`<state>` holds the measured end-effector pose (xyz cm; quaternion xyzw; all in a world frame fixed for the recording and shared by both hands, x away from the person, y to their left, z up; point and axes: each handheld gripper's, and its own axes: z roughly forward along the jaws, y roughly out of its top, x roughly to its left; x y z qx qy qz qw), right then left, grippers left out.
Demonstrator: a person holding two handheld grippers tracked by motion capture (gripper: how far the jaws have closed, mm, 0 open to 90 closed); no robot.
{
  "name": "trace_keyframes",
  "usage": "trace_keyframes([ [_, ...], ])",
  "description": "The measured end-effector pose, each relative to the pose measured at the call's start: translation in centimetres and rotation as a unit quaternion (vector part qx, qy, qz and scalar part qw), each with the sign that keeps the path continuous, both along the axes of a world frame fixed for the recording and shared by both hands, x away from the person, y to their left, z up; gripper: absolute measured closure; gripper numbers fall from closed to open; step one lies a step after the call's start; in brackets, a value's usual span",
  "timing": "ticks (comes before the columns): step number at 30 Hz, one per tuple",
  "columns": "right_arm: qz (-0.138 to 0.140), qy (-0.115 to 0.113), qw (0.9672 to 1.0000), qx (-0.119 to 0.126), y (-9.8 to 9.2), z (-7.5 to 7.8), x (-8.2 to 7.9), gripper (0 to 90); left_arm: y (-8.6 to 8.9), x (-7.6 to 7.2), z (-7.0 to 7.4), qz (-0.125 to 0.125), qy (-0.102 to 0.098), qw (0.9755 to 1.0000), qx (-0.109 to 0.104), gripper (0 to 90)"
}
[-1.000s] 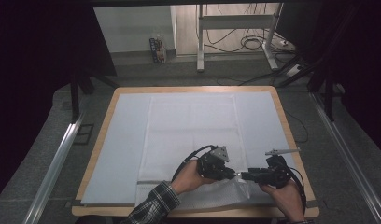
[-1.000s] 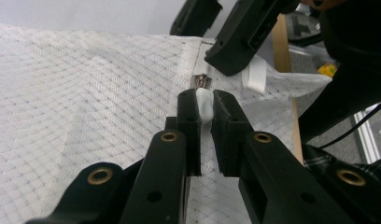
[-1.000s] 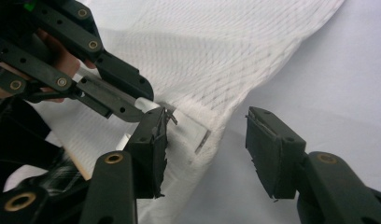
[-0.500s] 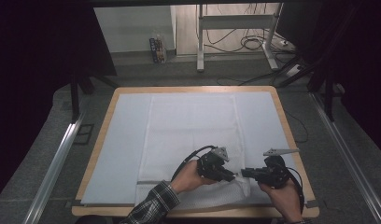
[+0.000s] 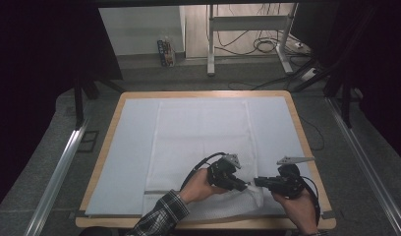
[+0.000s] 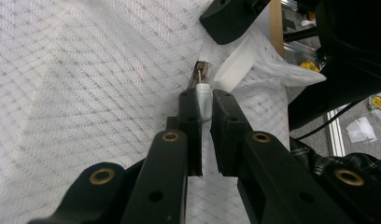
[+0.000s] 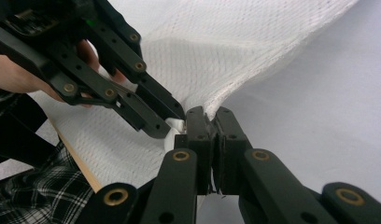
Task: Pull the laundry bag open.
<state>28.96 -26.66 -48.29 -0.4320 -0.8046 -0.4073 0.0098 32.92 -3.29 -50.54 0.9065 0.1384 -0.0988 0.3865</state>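
A white mesh bag (image 5: 203, 137) lies flat on the pale mat, its near corner rumpled. My left gripper (image 5: 243, 186) (image 6: 203, 99) is shut on the white zip pull tab (image 6: 203, 95), with the small metal slider (image 6: 201, 73) just past the tips. From the opposite side my right gripper (image 5: 258, 182) (image 7: 208, 115) is shut on the mesh fabric (image 7: 235, 70) next to that tab, and the cloth rises into a small peak there. In the right gripper view the left gripper (image 7: 173, 122) comes in from the upper left, tip to tip with mine.
The wooden table board (image 5: 109, 137) carries a pale mat (image 5: 125, 162) under the bag. A person's checked sleeve (image 5: 161, 211) comes over the near edge. Metal rails (image 5: 61, 167) run along both sides, and cables lie on the floor beyond.
The right hand has shifted slightly beside the left gripper. The left hand has kept still.
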Motion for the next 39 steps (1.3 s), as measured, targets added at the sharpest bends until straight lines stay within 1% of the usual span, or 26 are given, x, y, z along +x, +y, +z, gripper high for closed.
trace_keyframes([
  [4, -0.001, 0.0, 1.0, -0.007, 0.1, 0.0, -0.1, 85.9, 0.1, -0.1, 0.1, -0.002, -0.003, 1.0, 0.002, 83.7],
  [5, -0.002, -0.002, 1.0, -0.008, 0.2, 0.0, -0.1, 86.0, 0.2, -0.1, 0.1, 0.002, -0.009, 0.9999, 0.013, 87.1],
  [6, -0.011, -0.013, 0.9994, -0.03, 0.1, 0.1, -0.2, 86.0, 0.3, 0.0, 0.0, 0.001, -0.01, 0.9998, 0.018, 87.4],
  [7, -0.015, -0.016, 0.9993, -0.029, -0.1, 0.2, -0.2, 86.0, 0.6, 0.1, -0.1, -0.001, -0.008, 0.9998, 0.018, 87.4],
  [9, -0.015, -0.011, 0.9997, -0.018, -0.4, 0.2, -0.1, 86.1, 1.1, 0.3, -0.2, 0.002, 0.0, 1.0, 0.004, 87.5],
  [10, -0.016, -0.011, 0.9996, -0.018, -0.4, 0.2, -0.2, 86.1, 1.2, 0.3, -0.2, 0.0, 0.001, 1.0, 0.002, 87.5],
  [17, -0.014, -0.013, 0.9996, -0.023, -0.1, 0.2, -0.2, 86.0, 1.5, 0.2, -0.1, 0.001, 0.002, 1.0, 0.0, 87.4],
  [21, -0.012, -0.014, 0.9998, -0.013, -0.2, 0.2, -0.2, 86.0, 1.1, 0.0, -0.3, -0.003, -0.006, 0.9999, 0.012, 87.2],
  [23, -0.012, -0.015, 0.9998, -0.009, -0.2, 0.3, -0.2, 86.0, 0.7, -0.2, -0.5, 0.0, -0.01, 0.9998, 0.014, 87.1],
  [25, -0.011, -0.016, 0.9998, -0.009, -0.1, 0.3, -0.2, 86.0, 0.4, -0.3, -0.7, -0.004, -0.021, 0.9994, 0.027, 86.4],
  [26, -0.012, -0.015, 0.9998, -0.008, -0.1, 0.3, -0.2, 86.0, 0.3, -0.4, -0.8, -0.005, -0.025, 0.9992, 0.03, 85.9],
  [27, -0.011, -0.014, 0.9998, -0.006, -0.1, 0.3, -0.2, 86.0, 0.0, -0.4, -0.9, -0.006, -0.025, 0.9991, 0.033, 85.7],
  [28, -0.011, -0.015, 0.9998, -0.006, -0.1, 0.3, -0.3, 86.0, -0.1, -0.5, -1.0, -0.005, -0.023, 0.9992, 0.031, 84.8],
  [29, -0.012, -0.015, 0.9998, -0.006, -0.1, 0.3, -0.3, 86.0, -0.2, -0.4, -1.0, -0.01, -0.027, 0.999, 0.035, 84.1],
  [31, -0.012, -0.018, 0.9998, -0.003, -0.1, 0.3, -0.3, 86.0, -0.6, -0.6, -1.1, -0.002, -0.021, 0.9995, 0.025, 81.8],
  [32, -0.012, -0.018, 0.9998, -0.003, -0.1, 0.3, -0.3, 86.0, -0.7, -0.5, -1.1, -0.008, -0.026, 0.9992, 0.031, 81.8],
  [33, -0.011, -0.017, 0.9998, -0.003, -0.1, 0.3, -0.3, 86.0, -0.9, -0.6, -1.1, -0.008, -0.026, 0.9992, 0.031, 81.4],
  [35, -0.011, -0.017, 0.9998, -0.001, -0.2, 0.4, -0.3, 86.0, -1.2, -0.6, -1.1, 0.0, -0.031, 0.9989, 0.035, 80.4],
  [36, -0.011, -0.017, 0.9998, -0.001, -0.2, 0.4, -0.3, 86.0, -1.3, -0.6, -1.2, 0.006, -0.03, 0.999, 0.032, 80.4],
  [39, -0.012, -0.018, 0.9998, 0.001, -0.2, 0.4, -0.3, 86.0, -1.4, -0.5, -1.2, 0.013, -0.031, 0.9989, 0.034, 82.3],
])
